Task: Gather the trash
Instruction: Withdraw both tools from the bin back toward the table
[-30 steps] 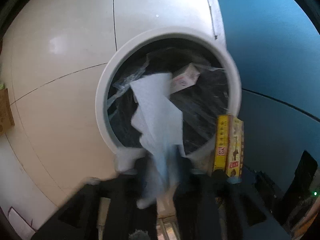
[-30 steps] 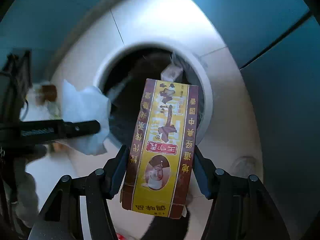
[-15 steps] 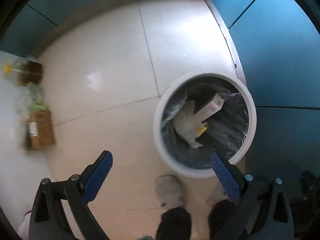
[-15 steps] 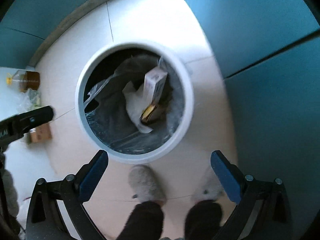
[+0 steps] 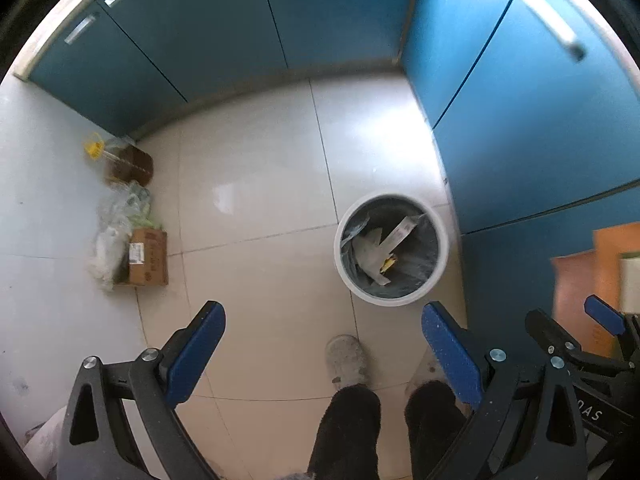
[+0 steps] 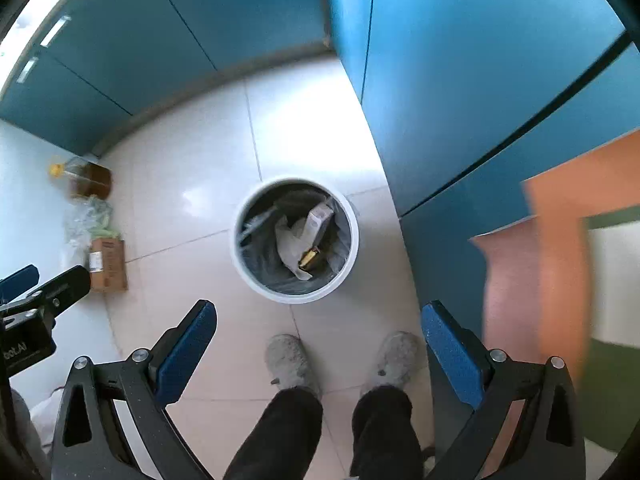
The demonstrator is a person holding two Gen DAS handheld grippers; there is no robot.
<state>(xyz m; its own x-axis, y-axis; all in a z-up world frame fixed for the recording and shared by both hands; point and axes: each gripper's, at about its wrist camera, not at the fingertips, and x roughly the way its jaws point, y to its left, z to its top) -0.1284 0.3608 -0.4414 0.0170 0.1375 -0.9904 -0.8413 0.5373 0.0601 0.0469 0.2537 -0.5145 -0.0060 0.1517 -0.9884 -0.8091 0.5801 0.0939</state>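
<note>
A white round trash bin [image 5: 347, 268] with a dark liner stands on the tiled floor by the blue cabinets; it also shows in the right wrist view [image 6: 240, 264]. Inside lie a white tissue [image 6: 289, 245], a white box [image 6: 318, 218] and a yellow box [image 6: 309, 258]. My left gripper [image 5: 323, 344] is open and empty, high above the floor. My right gripper [image 6: 319, 344] is open and empty too, well above the bin.
A cardboard box [image 5: 147, 258], plastic bags [image 5: 116, 220] and an oil bottle [image 5: 128, 162] sit by the left wall. Blue cabinets [image 5: 520, 120] line the back and right. The person's slippers [image 6: 289, 360] and legs are below. An orange surface [image 6: 560, 240] is at right.
Both grippers opened and dropped the tissue and the yellow box into the bin, then rose well away from it. The bin now looks much smaller.
</note>
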